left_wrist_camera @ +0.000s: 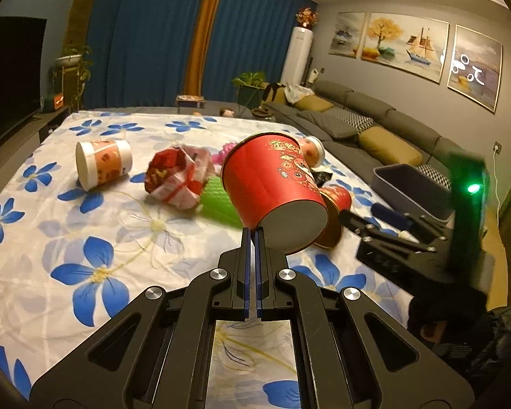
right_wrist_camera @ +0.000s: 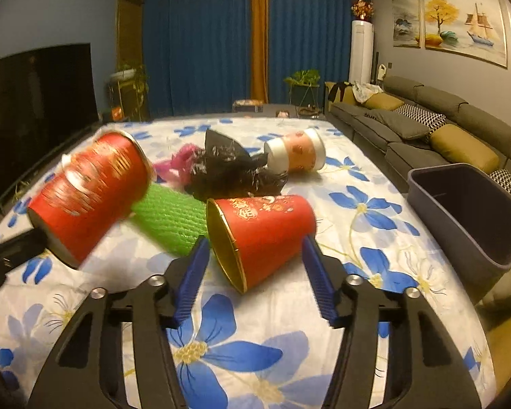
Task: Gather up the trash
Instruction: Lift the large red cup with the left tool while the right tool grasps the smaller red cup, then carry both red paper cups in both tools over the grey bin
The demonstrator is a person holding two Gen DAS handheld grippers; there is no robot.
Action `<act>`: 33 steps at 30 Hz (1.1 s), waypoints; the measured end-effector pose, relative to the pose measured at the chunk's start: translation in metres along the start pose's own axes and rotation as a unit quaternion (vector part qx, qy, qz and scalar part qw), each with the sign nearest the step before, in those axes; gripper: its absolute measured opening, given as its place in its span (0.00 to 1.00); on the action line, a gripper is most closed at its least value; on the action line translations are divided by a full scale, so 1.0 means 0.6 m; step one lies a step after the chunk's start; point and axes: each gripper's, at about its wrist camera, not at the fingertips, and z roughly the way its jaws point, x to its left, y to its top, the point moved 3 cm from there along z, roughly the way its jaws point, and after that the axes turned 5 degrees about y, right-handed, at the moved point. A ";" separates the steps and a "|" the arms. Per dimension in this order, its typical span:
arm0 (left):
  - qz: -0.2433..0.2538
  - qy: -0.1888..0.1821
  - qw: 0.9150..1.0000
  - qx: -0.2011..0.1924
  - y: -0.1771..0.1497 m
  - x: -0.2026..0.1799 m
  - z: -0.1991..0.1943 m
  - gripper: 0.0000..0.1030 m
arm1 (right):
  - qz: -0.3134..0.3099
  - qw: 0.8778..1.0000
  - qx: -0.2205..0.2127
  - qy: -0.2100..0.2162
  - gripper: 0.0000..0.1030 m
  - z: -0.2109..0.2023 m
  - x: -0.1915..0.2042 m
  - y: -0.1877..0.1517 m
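Observation:
My left gripper is shut on the bottom rim of a big red paper tub and holds it tilted above the flowered tablecloth; the tub also shows in the right wrist view. My right gripper is open, its blue fingers either side of a red paper cup lying on its side. A green foam sleeve, a black plastic bag, a pink scrap, a crumpled red-white wrapper and white-orange cups lie around.
A grey bin stands off the table's right edge, beside the grey sofa. A dark TV is at the left. Blue curtains and plants are at the back.

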 end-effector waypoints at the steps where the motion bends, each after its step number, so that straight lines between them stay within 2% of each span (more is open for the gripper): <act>1: -0.001 0.000 1.000 -0.001 0.002 0.003 0.000 0.01 | -0.003 1.000 0.006 -0.003 0.48 0.009 0.002 0.000; 6: -0.007 -0.003 1.000 -0.004 0.011 0.008 0.003 0.01 | -0.003 0.999 0.029 -0.023 0.37 0.036 -0.002 0.002; 7: -0.006 -0.004 1.000 -0.004 0.011 0.008 0.003 0.01 | -0.004 0.999 0.034 -0.028 0.31 0.042 -0.003 0.002; 9: -0.006 -0.006 1.000 -0.003 0.012 0.007 0.005 0.01 | -0.001 0.999 0.041 -0.029 0.24 0.050 -0.006 0.002; 13: -0.006 -0.010 1.000 -0.004 0.012 0.003 0.005 0.01 | 0.000 0.998 0.038 -0.039 0.09 0.047 -0.015 -0.001; 15: -0.003 -0.011 1.000 -0.005 0.014 0.001 0.005 0.01 | 0.001 0.999 0.033 -0.041 0.05 0.040 -0.021 -0.003; 33: 0.023 -0.019 0.999 -0.018 0.023 -0.053 -0.015 0.01 | 0.035 0.999 -0.027 -0.027 0.04 -0.075 -0.066 -0.006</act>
